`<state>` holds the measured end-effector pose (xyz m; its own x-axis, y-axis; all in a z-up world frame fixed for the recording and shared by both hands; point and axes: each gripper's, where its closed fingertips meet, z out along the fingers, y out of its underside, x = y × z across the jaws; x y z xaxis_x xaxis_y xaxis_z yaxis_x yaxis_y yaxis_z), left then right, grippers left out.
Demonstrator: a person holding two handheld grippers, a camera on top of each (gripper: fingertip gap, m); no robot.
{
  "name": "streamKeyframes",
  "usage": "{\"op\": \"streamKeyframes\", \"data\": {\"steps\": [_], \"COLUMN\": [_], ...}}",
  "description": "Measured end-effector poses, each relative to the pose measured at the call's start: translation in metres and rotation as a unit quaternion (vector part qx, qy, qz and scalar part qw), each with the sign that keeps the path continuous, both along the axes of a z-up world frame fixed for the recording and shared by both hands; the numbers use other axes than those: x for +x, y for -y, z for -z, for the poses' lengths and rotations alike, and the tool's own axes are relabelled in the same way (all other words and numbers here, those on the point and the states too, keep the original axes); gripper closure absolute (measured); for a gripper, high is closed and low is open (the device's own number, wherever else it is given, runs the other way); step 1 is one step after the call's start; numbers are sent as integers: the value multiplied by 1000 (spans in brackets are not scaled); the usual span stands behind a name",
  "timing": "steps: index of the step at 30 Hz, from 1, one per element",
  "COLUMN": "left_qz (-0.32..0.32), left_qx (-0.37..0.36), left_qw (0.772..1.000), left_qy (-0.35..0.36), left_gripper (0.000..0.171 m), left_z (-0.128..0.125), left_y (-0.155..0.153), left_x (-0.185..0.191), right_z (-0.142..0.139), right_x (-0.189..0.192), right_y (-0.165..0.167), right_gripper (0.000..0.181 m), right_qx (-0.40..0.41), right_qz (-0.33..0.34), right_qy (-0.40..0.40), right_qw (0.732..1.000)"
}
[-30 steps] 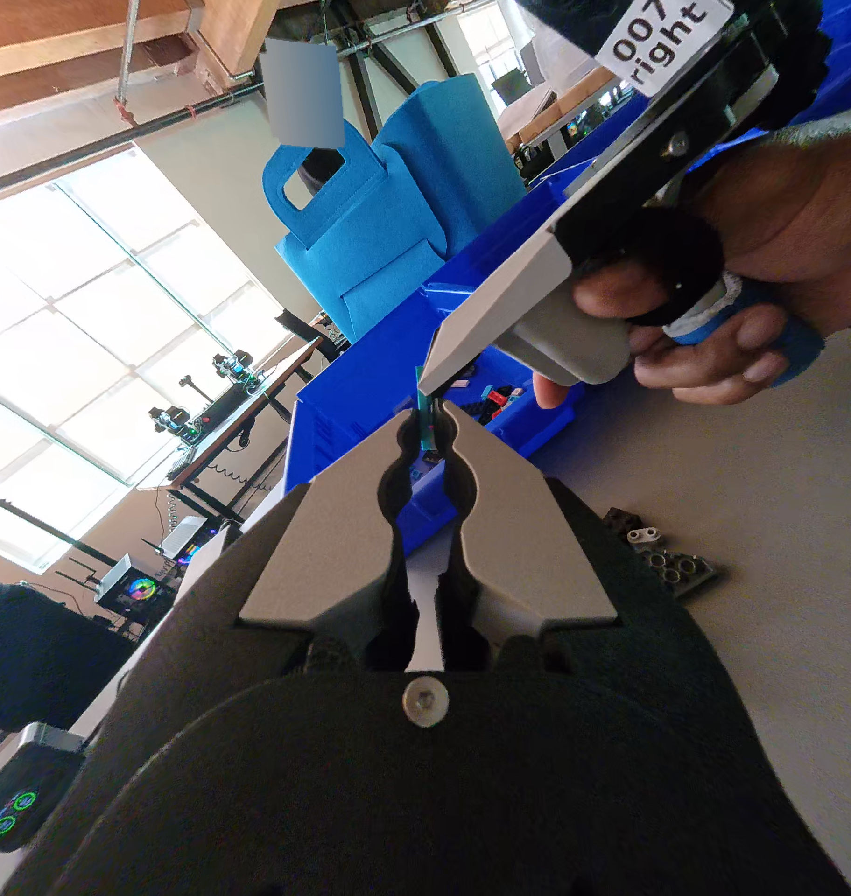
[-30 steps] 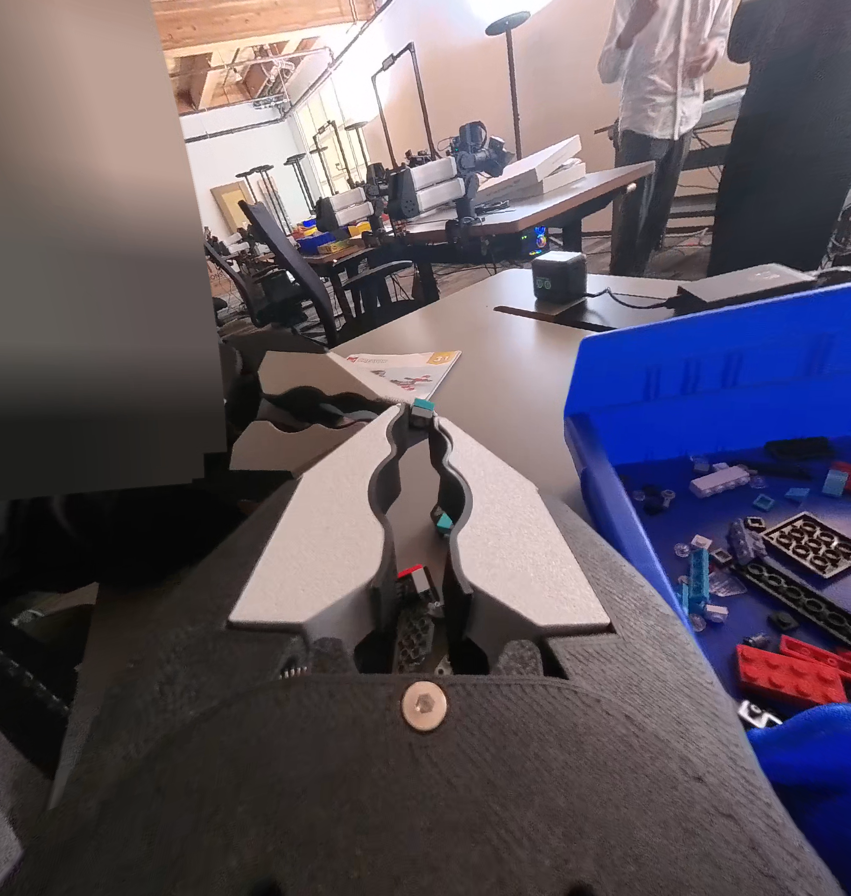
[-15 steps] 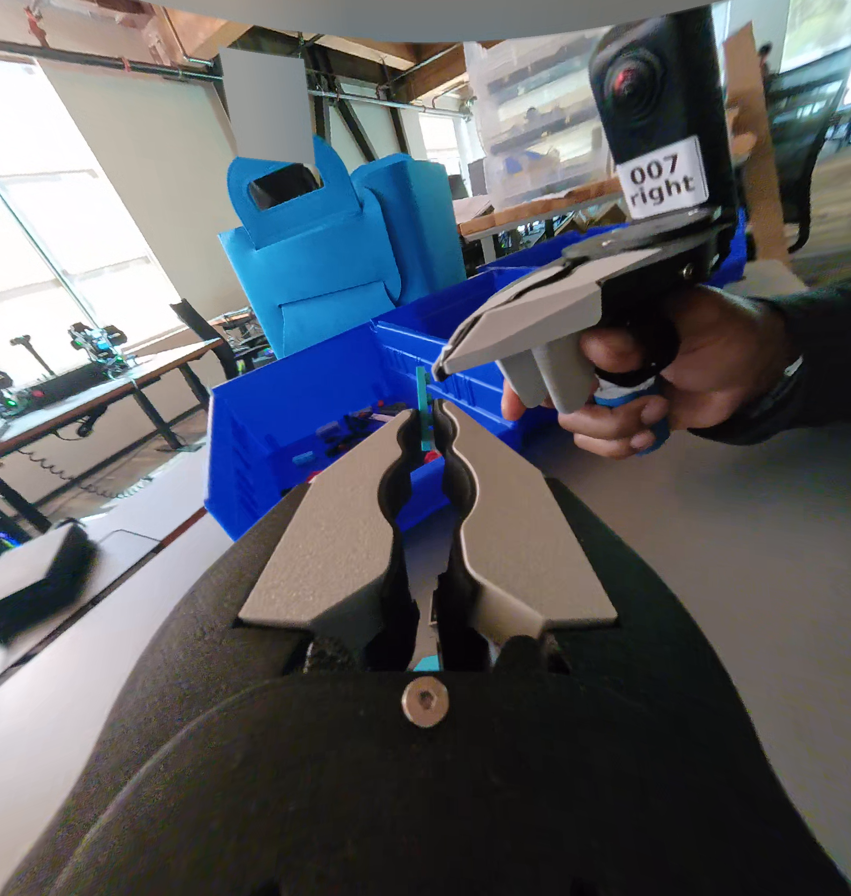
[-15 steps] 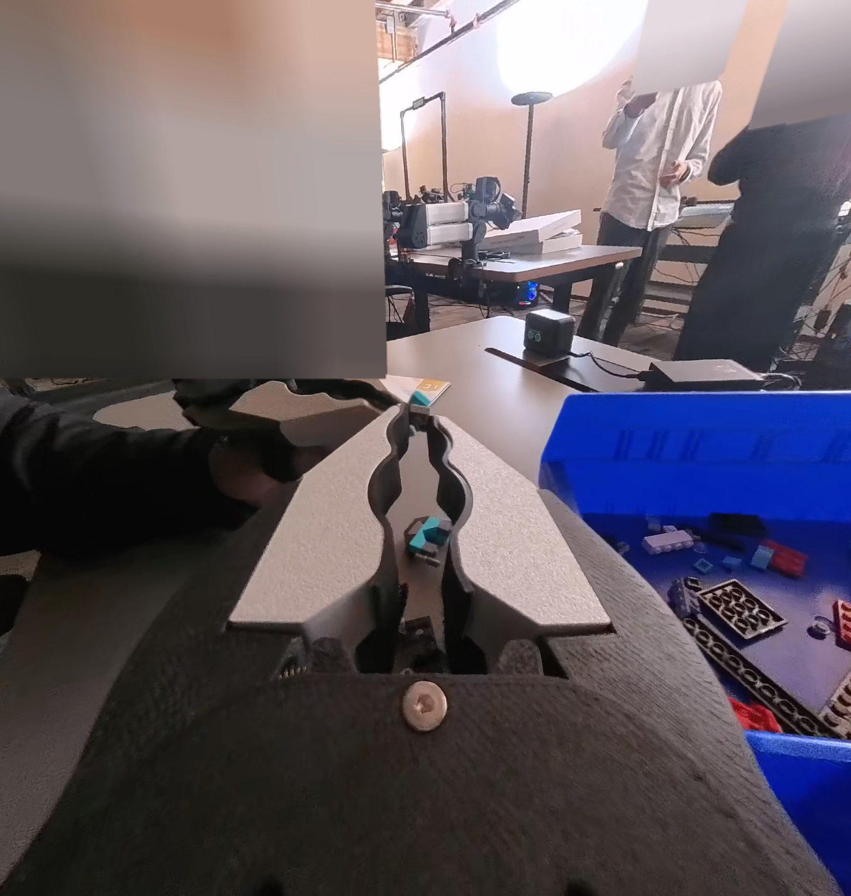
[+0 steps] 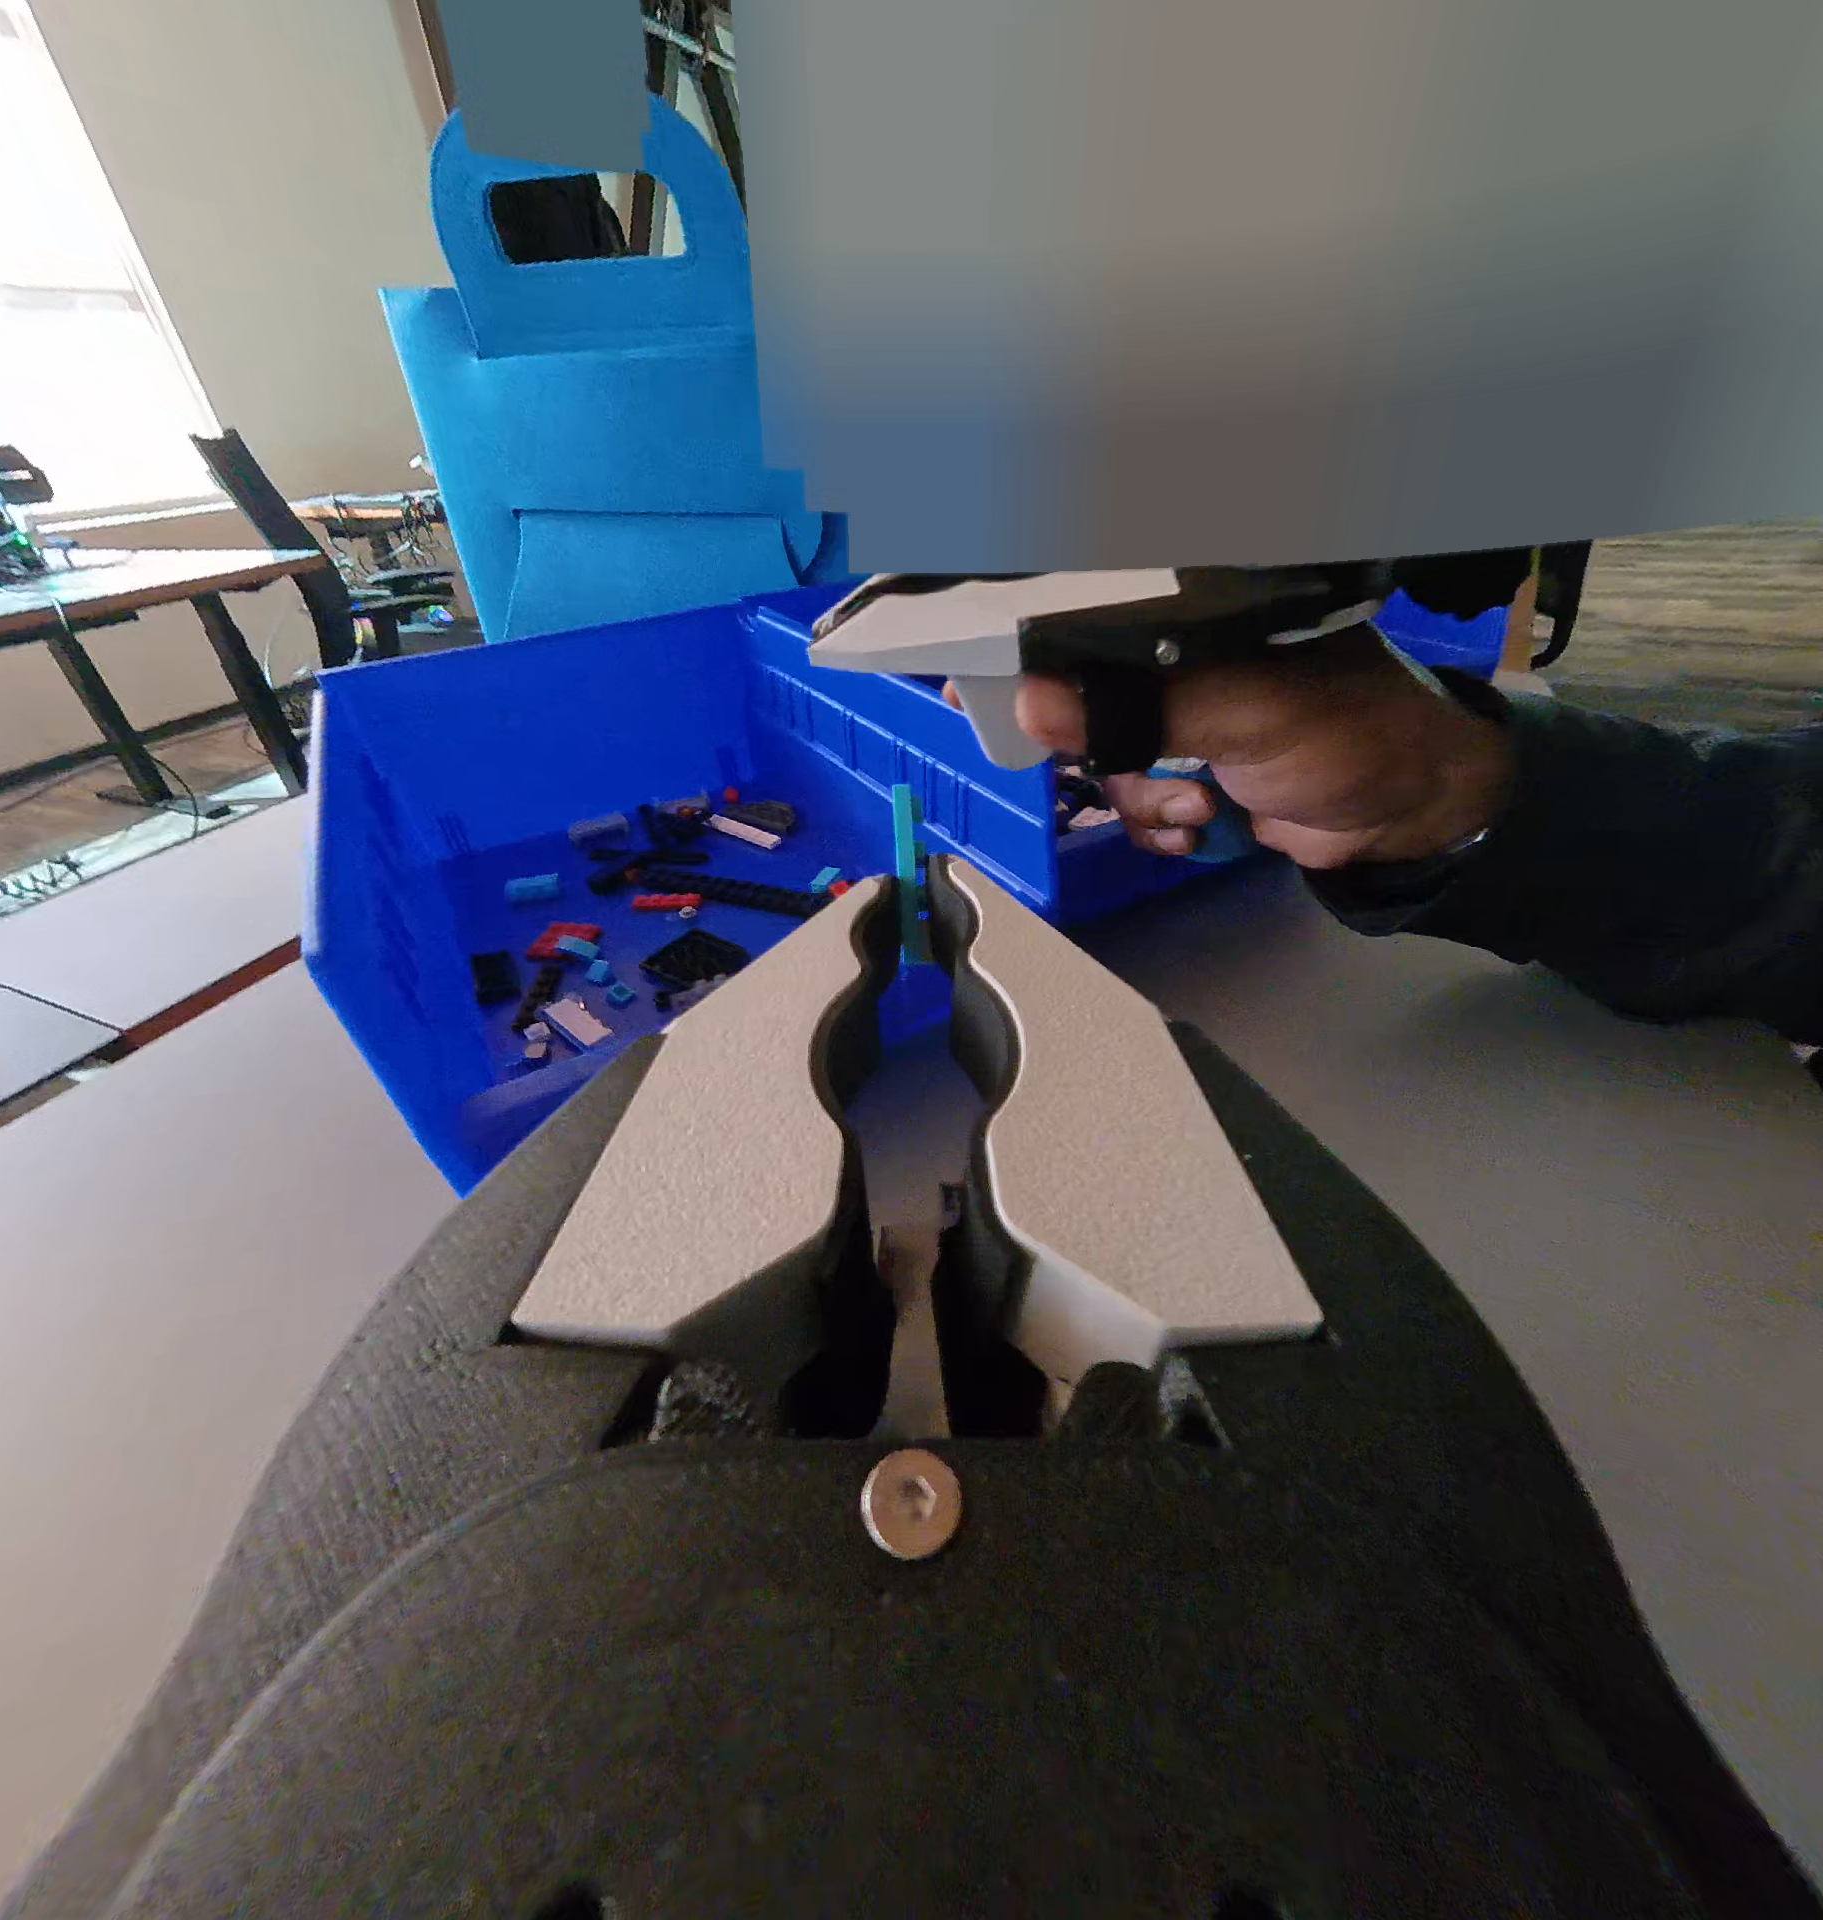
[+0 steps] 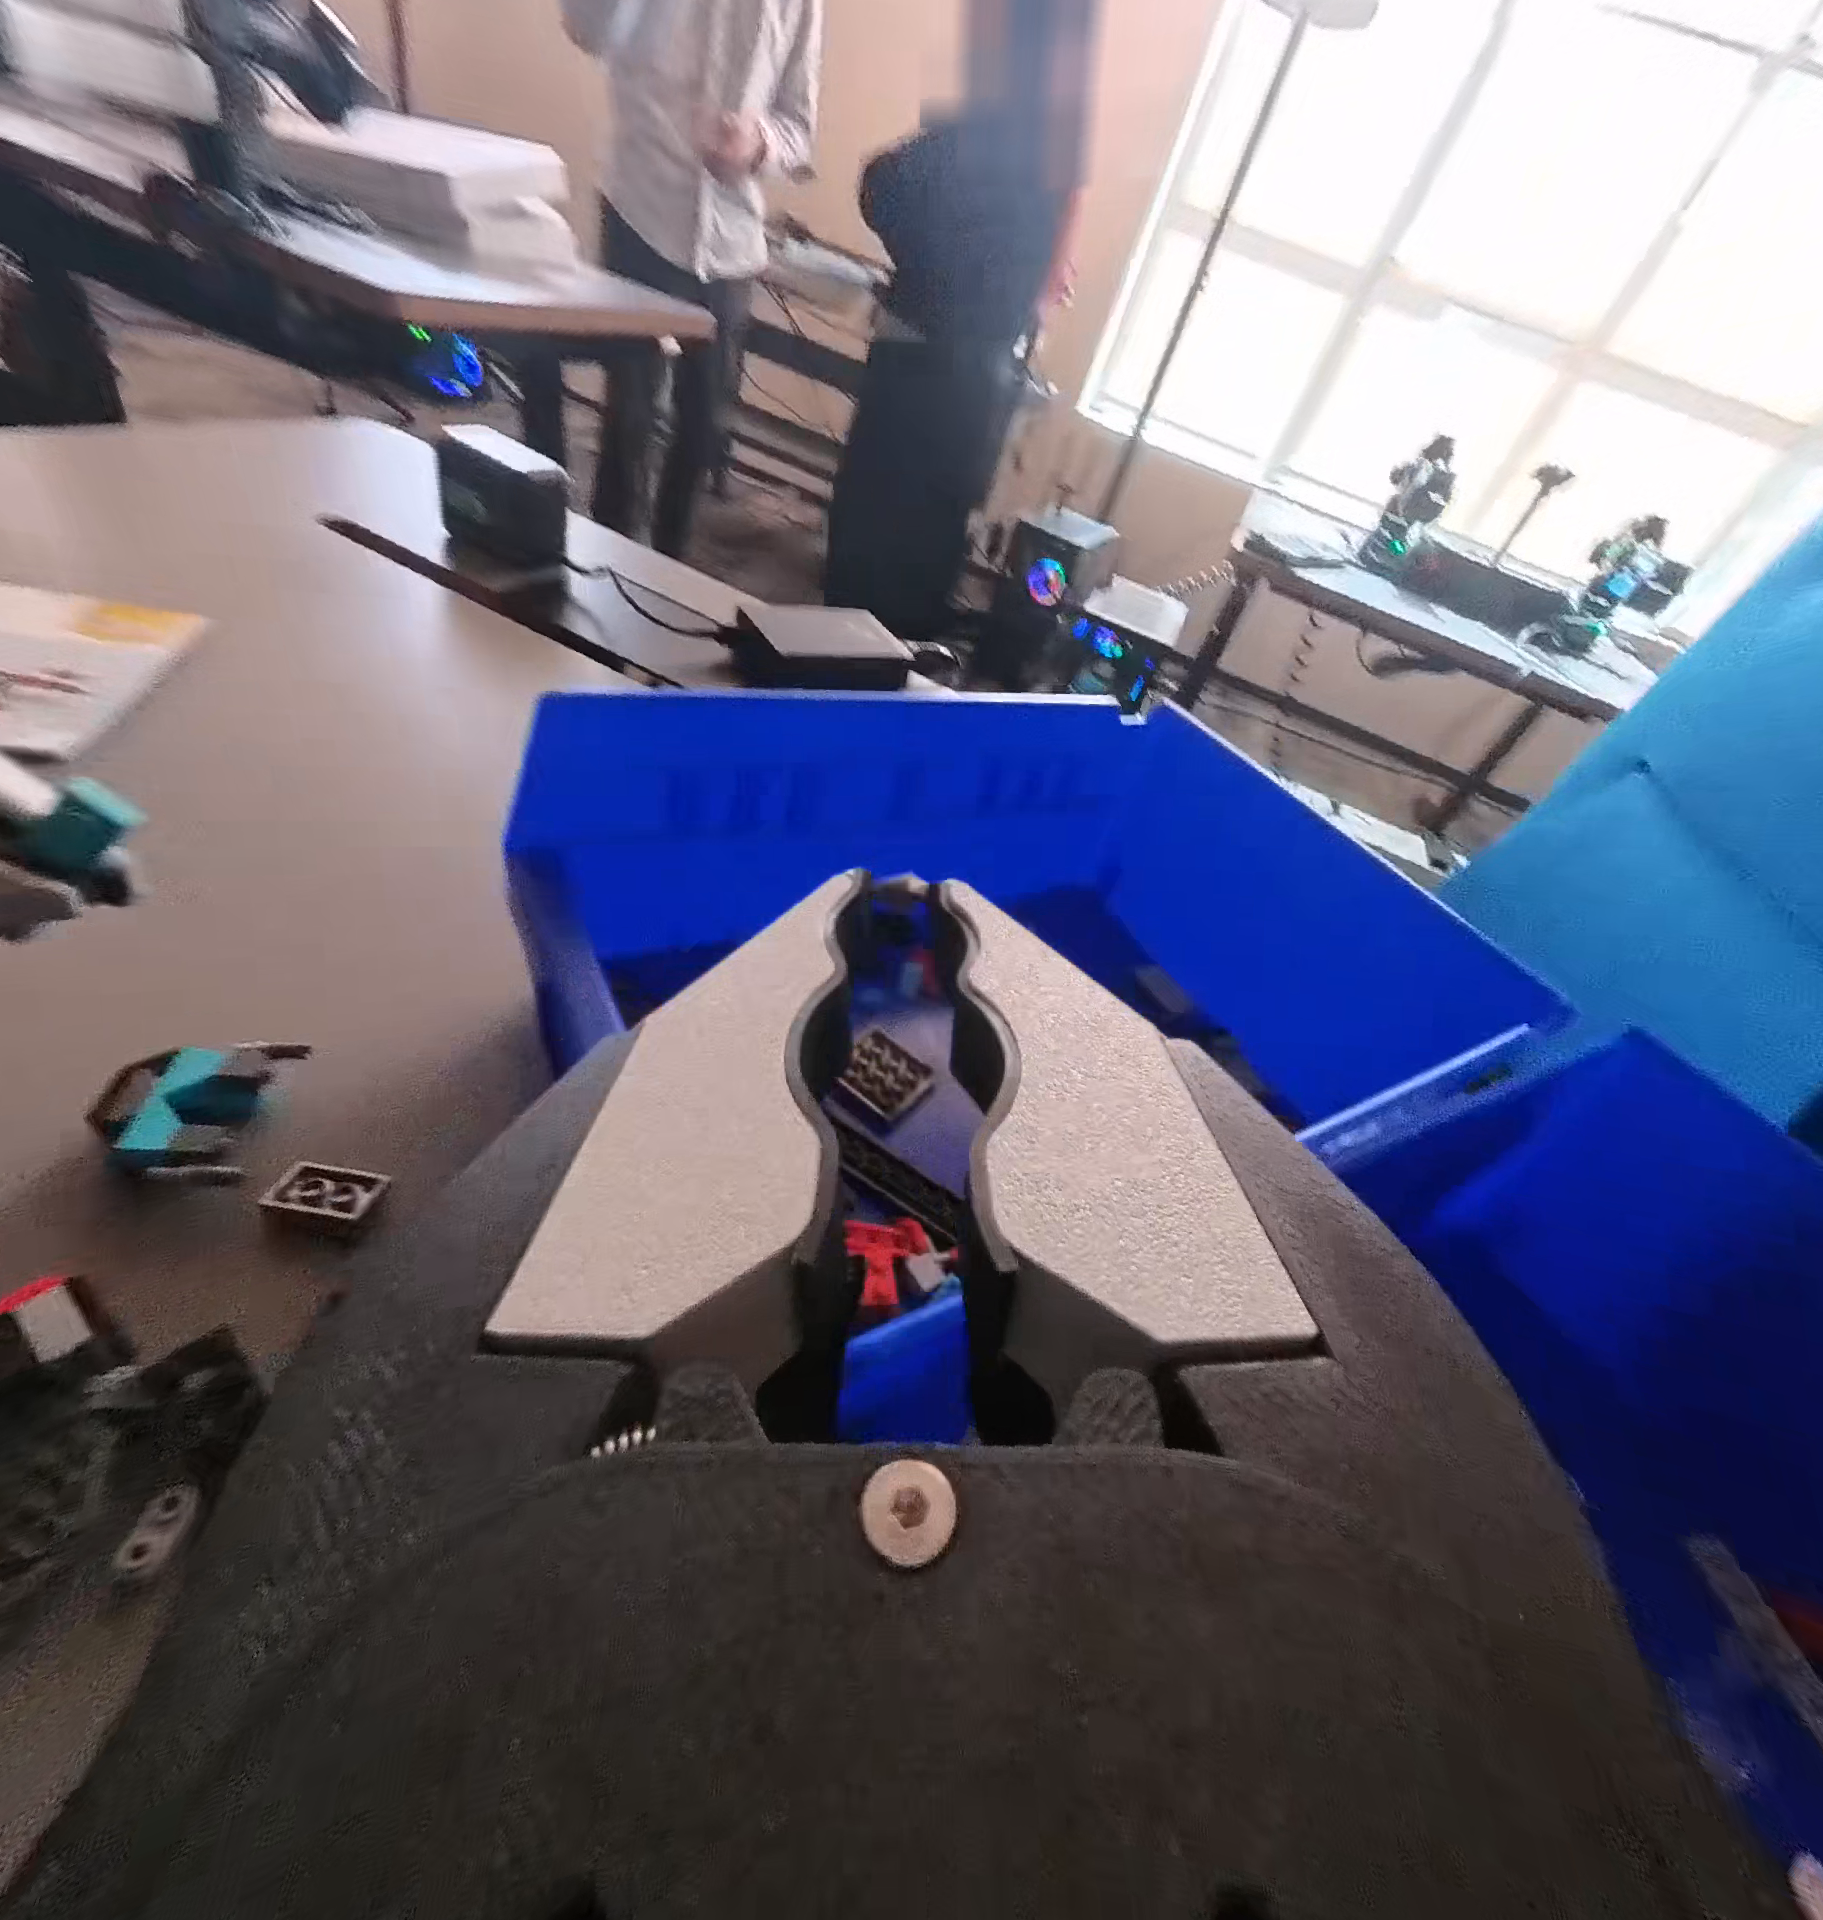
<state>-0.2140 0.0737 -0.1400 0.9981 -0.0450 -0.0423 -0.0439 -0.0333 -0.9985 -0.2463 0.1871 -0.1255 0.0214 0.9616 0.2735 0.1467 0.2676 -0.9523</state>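
While the left gripper pinched a thin teal brick plate upright at its tips, the right gripper hung nearly closed, empty, over the blue bin. Light, stiff and slippery, the plate seemed best gripped across its flat faces.

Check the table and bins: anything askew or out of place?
A few loose bricks lie on the table, outside the blue bin: a teal-and-black piece, a black plate and a black cluster. Nothing looks spilled or damaged.
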Motion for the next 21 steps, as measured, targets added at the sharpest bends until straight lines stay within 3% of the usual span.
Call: {"op": "streamKeyframes", "data": {"steps": [2, 6, 9, 13, 17, 21], "left_qz": [0, 1, 9, 43, 84, 116], "left_qx": [-8, -16, 0, 60, 111, 122], "left_qw": [1000, 996, 984, 934, 866, 831], "left_qy": [22, 91, 180, 350, 479, 530], "left_gripper": [166, 166, 167, 166, 166, 166], "left_z": [3, 10, 8, -2, -8, -10], "left_y": [-1, -3, -1, 7, 12, 10], "left_x": [-2, -9, -18, -33, -40, -32], "right_z": [6, 5, -2, -14, -7, -1], "right_x": [-3, -2, 1, 14, 20, 23], "right_y": [-5, -3, 17, 74, 110, 133], "right_gripper": [159, 154, 154, 159, 159, 157], "right_qx": [-7, -24, -51, -106, -58, -70], "right_qz": [10, -6, -65, -208, -241, -267], "right_qy": [12, 11, -4, -33, -34, -36], "right_qw": [1000, 1000, 997, 972, 968, 960]}}
